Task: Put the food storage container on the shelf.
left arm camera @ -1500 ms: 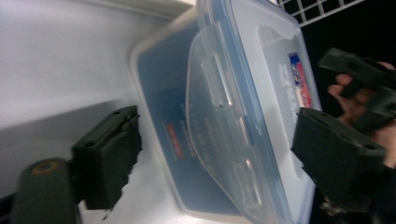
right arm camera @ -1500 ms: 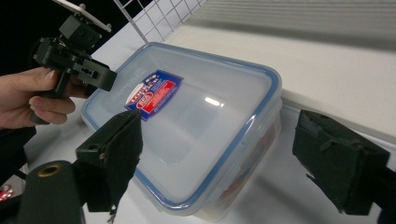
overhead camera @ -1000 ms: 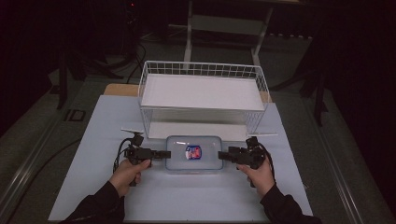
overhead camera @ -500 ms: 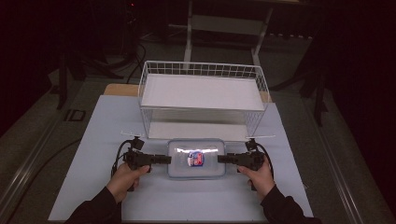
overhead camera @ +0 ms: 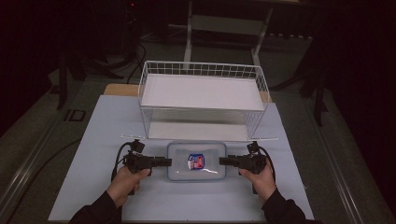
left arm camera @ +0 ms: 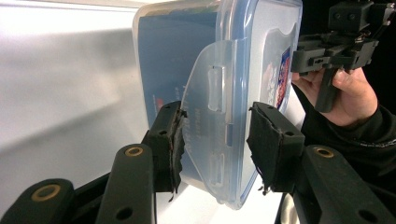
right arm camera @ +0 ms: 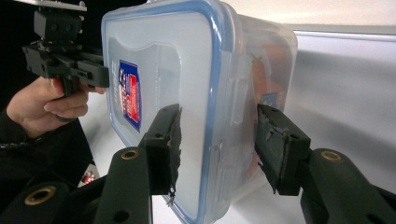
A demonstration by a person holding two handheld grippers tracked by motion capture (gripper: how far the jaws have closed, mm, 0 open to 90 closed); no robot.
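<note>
Nearest the person, two sleeved forearms come in from the bottom of the high view, each hand wrapped around a hand-held gripper. The left hand-held gripper [overhead camera: 164, 162] points inward at the left end of a clear plastic container [overhead camera: 197, 161] with a blue-rimmed lid; the right hand-held gripper [overhead camera: 226, 161] points inward at its right end. The container sits on the pale blue counter [overhead camera: 93, 154] between the two, just in front of a white wire basket [overhead camera: 202, 100], with a red and blue label [overhead camera: 196, 161] on its lid.

From above, the jaws are too small to judge. The left gripper view settles that side: the left hand-held gripper [left arm camera: 215, 140] has its jaws narrowed onto the end of the container [left arm camera: 219, 79], the left pad [left arm camera: 170, 140] against the box wall and the right pad [left arm camera: 268, 140] at the lid side, with the translucent latch flap [left arm camera: 215, 112] between them. Farther off in that view, the other hand [left arm camera: 345, 93] holds its tool at the far end.

In the right gripper view, the right hand-held gripper [right arm camera: 217, 140] straddles the opposite end of the container [right arm camera: 187, 93]. Its jaws have just been closing with the box between them; the left pad [right arm camera: 163, 140] lies on the lid, while the right pad [right arm camera: 278, 144] appears to stand just off the wall, though I cannot tell for certain. This view also shows reddish contents [right arm camera: 273, 60] through the wall. Beyond, the other hand [right arm camera: 42, 102] grips its tool.

Farthest back in the high view, the basket stands on the counter, with dark floor and stand legs behind.
</note>
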